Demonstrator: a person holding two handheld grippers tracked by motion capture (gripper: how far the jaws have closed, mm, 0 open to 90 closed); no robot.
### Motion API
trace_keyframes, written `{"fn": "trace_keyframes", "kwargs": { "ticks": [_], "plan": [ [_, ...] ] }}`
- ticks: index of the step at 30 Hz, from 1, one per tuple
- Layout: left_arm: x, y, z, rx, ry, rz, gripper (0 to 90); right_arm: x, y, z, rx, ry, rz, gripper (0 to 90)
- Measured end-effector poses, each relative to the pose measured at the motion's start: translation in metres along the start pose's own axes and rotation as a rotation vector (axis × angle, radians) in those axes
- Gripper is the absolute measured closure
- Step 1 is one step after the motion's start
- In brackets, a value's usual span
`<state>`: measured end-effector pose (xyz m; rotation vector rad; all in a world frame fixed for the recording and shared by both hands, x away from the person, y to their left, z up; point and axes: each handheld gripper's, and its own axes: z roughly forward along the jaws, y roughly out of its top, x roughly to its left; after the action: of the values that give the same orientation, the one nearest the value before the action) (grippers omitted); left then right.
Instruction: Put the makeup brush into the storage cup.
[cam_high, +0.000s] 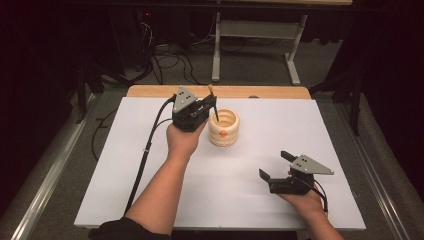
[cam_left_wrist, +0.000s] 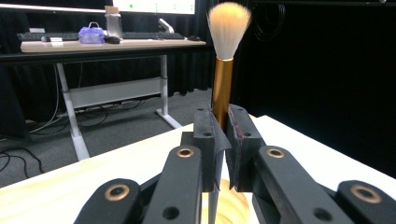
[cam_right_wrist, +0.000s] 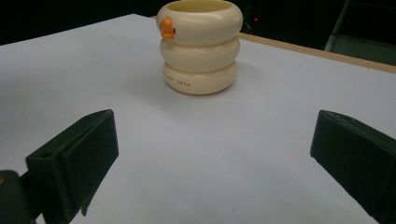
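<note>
The cream, three-ringed ceramic holder (cam_high: 223, 128) with the small orange mark stands on the white table sheet (cam_high: 150, 170), just beside and below your left claw (cam_high: 209, 105), and well apart from your right claw (cam_high: 275, 165), straight ahead of its jaws. The slim brush (cam_left_wrist: 222, 88), with its gold metal ferrule and pale bristle tuft pointing up, is clamped between your left claw's pads, its dark lower end dipping into the holder's mouth. Your right claw rests near the sheet's near edge, jaws spread wide with nothing between them.
</note>
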<state>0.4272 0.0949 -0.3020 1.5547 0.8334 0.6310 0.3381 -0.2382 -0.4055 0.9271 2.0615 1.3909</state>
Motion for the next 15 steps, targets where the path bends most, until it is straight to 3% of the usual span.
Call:
{"fn": "trace_keyframes", "kwargs": {
  "ticks": [15],
  "plan": [
    [-0.0028, -0.0064, 0.0081, 0.011, -0.004, -0.002, 83.9, 0.0002, 0.0, -0.0003, 0.0, 0.003, 0.003, 2.4]
  ]
}}
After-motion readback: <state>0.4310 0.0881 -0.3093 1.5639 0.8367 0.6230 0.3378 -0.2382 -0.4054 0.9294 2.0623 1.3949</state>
